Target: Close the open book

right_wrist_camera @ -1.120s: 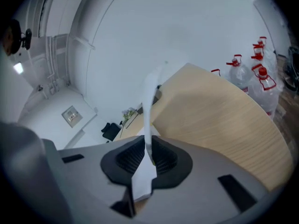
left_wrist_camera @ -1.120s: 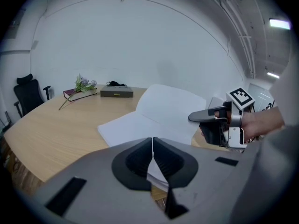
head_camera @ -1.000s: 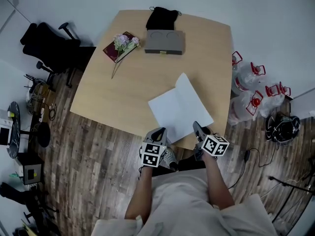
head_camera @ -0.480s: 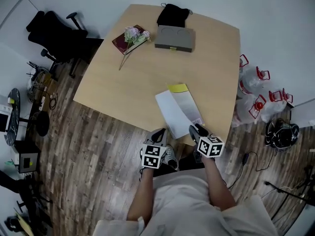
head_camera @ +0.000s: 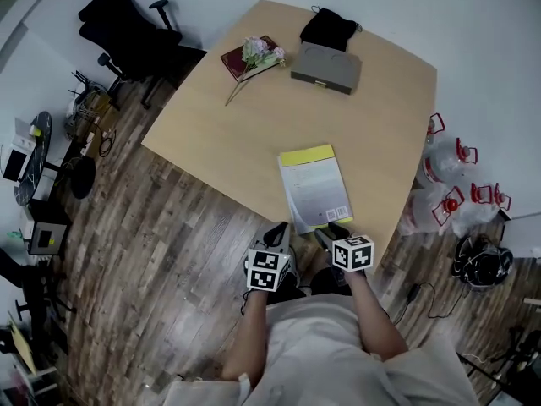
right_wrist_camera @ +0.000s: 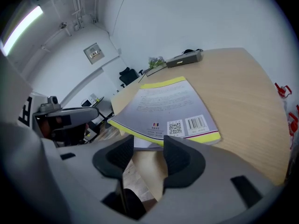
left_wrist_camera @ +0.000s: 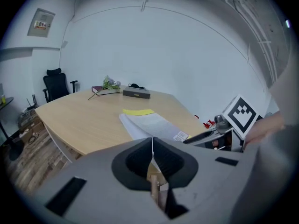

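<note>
book (head_camera: 314, 186) lies shut, back cover up, at the tabletop's (head_camera: 245, 134) near edge; my right hand-held gripper (head_camera: 326, 233) has just been opening with nothing between its jaws, left hand-held gripper (head_camera: 277, 231) clamped empty, so closing looks done, next: back both off.

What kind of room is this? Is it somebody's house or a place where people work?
Probably a workplace, like an office or lab room: a large wooden table, a black swivel chair near its far corner, and big water jugs with red handles beside the table.
</note>
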`<control>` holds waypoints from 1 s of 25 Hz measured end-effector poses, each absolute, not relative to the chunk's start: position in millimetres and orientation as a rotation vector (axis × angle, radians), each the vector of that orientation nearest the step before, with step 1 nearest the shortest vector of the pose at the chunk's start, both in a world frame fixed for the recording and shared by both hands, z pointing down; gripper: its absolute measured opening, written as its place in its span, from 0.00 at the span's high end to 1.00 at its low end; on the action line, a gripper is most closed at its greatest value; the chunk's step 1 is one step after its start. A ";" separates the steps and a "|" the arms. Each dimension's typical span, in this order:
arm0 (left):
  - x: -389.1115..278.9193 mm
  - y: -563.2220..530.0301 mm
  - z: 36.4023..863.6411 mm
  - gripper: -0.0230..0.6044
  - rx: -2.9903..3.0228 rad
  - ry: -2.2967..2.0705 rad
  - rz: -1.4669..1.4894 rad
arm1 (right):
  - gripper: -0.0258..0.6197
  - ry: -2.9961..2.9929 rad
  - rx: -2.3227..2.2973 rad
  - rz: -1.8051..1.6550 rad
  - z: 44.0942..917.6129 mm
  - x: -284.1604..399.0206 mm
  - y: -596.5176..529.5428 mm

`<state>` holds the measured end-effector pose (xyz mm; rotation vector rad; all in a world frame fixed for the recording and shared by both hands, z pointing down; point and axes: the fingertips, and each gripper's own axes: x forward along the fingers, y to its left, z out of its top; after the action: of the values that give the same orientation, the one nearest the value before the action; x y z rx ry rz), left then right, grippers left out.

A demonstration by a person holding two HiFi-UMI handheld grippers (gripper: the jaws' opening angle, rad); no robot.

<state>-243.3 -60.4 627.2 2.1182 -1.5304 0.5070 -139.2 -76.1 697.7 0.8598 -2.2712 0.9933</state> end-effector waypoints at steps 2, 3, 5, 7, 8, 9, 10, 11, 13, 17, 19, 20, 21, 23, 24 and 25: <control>-239.7 -53.1 625.2 0.92 2.092 -1.552 0.510 | 0.64 -2.275 0.811 0.976 698.0 -138.9 -71.8; -238.3 -49.8 625.1 0.92 2.081 -1.565 0.510 | 0.64 -2.278 0.791 0.967 698.3 -138.4 -69.8; -235.8 -44.1 624.2 0.92 2.061 -1.597 0.506 | 0.64 -2.288 0.756 0.949 697.7 -136.6 -66.6; -233.3 -38.2 623.3 0.92 2.043 -1.629 0.503 | 0.64 -2.304 0.731 0.933 694.2 -133.3 -63.2; -231.7 -34.7 622.3 0.92 2.035 -1.646 0.500 | 0.64 -2.313 0.721 0.923 691.2 -130.7 -60.8; -229.3 -31.4 619.8 0.92 2.028 -1.661 0.491 | 0.64 -2.324 0.711 0.910 687.5 -127.8 -58.0; -225.9 -28.0 615.9 0.92 2.022 -1.675 0.478 | 0.64 -2.336 0.701 0.894 682.9 -124.6 -55.1; -221.6 -24.7 612.3 0.92 2.016 -1.686 0.465 | 0.64 -2.349 0.692 0.877 677.8 -120.8 -52.6; -210.6 -18.6 607.9 0.92 2.008 -1.707 0.445 | 0.64 -2.377 0.683 0.846 667.1 -110.9 -49.8; -183.5 -6.7 598.5 0.92 2.008 -1.748 0.424 | 0.64 -2.434 0.700 0.801 644.3 -85.8 -48.6; -170.5 0.7 593.8 0.92 2.007 -1.765 0.415 | 0.64 -2.460 0.717 0.782 633.7 -72.9 -45.6; -164.8 4.2 591.7 0.92 2.005 -1.772 0.410 | 0.64 -2.472 0.723 0.769 628.9 -66.9 -43.7; -159.7 7.7 589.7 0.92 2.003 -1.780 0.406 | 0.64 -2.484 0.727 0.754 624.7 -61.5 -41.4; -151.0 15.0 586.6 0.92 1.997 -1.794 0.401 | 0.64 -2.503 0.726 0.727 618.1 -52.1 -36.1; -147.4 18.6 585.7 0.92 1.995 -1.801 0.400 | 0.64 -2.513 0.725 0.717 615.6 -48.3 -33.5; -144.1 21.5 585.3 0.92 1.993 -1.807 0.402 | 0.64 -2.523 0.724 0.711 613.6 -44.7 -31.5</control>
<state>-144.1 21.5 585.3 1.9930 -1.8068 0.4021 -44.7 -31.5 613.6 0.7235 -2.5233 0.7106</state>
